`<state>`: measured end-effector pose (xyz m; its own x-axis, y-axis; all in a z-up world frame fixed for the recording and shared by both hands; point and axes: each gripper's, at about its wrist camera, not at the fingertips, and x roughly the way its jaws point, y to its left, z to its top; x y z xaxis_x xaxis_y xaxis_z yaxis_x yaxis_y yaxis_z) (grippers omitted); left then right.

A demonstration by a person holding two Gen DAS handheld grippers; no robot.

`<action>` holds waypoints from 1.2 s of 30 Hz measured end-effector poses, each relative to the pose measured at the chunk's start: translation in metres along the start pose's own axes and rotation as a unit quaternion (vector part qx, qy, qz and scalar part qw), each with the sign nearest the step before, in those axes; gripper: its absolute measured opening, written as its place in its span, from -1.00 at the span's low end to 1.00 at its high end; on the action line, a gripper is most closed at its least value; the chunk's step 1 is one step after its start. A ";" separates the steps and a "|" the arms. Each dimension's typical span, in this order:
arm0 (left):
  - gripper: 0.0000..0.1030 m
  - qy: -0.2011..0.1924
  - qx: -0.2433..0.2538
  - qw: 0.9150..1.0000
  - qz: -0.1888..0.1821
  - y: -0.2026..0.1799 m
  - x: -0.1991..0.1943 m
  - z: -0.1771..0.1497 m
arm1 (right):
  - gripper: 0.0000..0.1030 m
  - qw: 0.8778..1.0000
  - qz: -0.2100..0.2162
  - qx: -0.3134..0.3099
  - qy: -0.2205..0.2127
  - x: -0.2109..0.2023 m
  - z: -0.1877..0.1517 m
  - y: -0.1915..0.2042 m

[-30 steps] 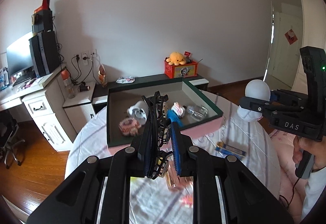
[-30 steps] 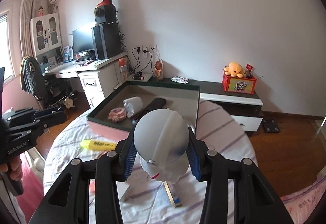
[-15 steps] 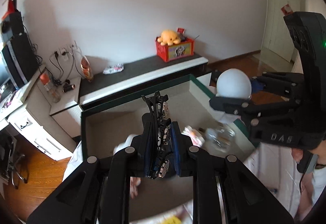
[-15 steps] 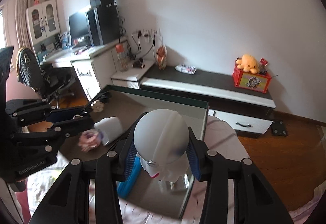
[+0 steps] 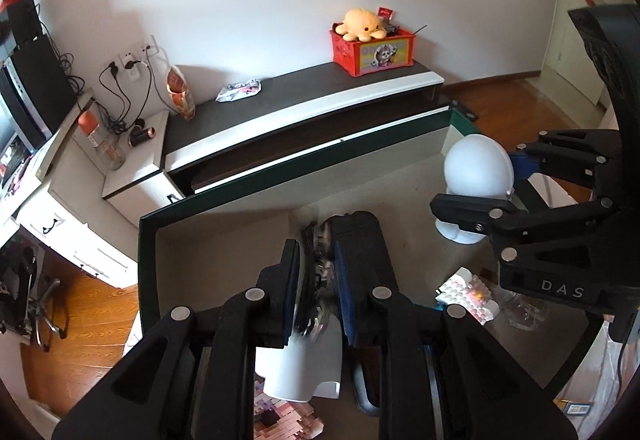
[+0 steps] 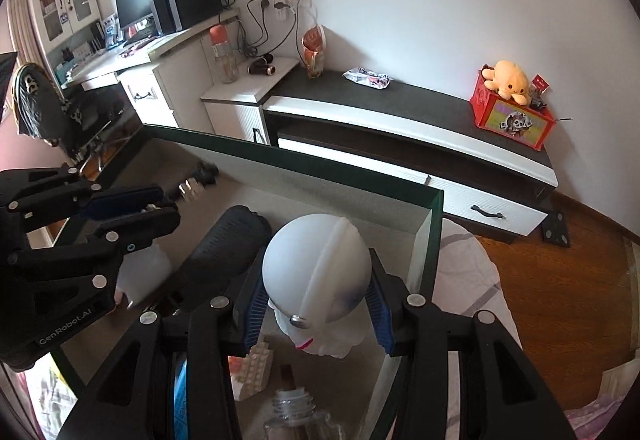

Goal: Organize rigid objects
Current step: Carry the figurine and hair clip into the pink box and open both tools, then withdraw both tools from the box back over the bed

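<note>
My left gripper (image 5: pixel 318 296) is shut on a black hair clip with small stones (image 5: pixel 318 244), which sticks out past the pads and hangs over the middle of a dark green tray (image 5: pixel 280 179). My right gripper (image 6: pixel 316 304) is shut on a white round-headed figure (image 6: pixel 316 268), held upright over the tray's far right corner. In the left wrist view that figure (image 5: pixel 478 167) and the right gripper (image 5: pixel 480 185) stand at the right. The right wrist view shows the left gripper (image 6: pixel 170 205) at the left, with the clip (image 6: pixel 196 185) at its tips.
Inside the tray (image 6: pixel 300 167) lie a black cylinder (image 5: pixel 368 240), a white cup (image 5: pixel 300 372), a pink and white block piece (image 5: pixel 468 292) and a glass bottle (image 6: pixel 296 412). A low cabinet (image 5: pixel 320 95) runs along the wall behind. The striped tablecloth (image 6: pixel 472 260) shows at the right.
Both grippers have moved forward and down from over the table to over the tray, tilting further downward. Each keeps its hold: the clip in the left, the white figure in the right.
</note>
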<state>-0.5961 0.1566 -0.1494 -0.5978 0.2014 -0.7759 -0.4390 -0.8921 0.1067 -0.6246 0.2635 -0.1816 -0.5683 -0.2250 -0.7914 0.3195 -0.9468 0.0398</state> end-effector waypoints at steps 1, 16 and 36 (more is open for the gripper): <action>-0.63 0.000 0.000 1.000 0.001 0.000 0.001 0.001 | -0.12 1.000 0.000 -0.001 0.000 0.000 0.001 0.000; 0.91 -0.059 -0.032 0.997 0.026 0.004 -0.063 -0.019 | 0.48 0.999 -0.024 0.014 -0.047 -0.038 -0.010 0.011; 1.00 -0.218 -0.085 0.965 0.121 -0.030 -0.267 -0.162 | 1.00 0.978 -0.050 -0.008 -0.202 -0.231 -0.126 0.099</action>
<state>-0.3147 0.0638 -0.0462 -0.9106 0.0972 -0.4016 -0.1573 -0.9803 0.1195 -0.3664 0.2508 -0.0716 -0.8498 -0.2078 -0.4845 0.2574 -0.9656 -0.0372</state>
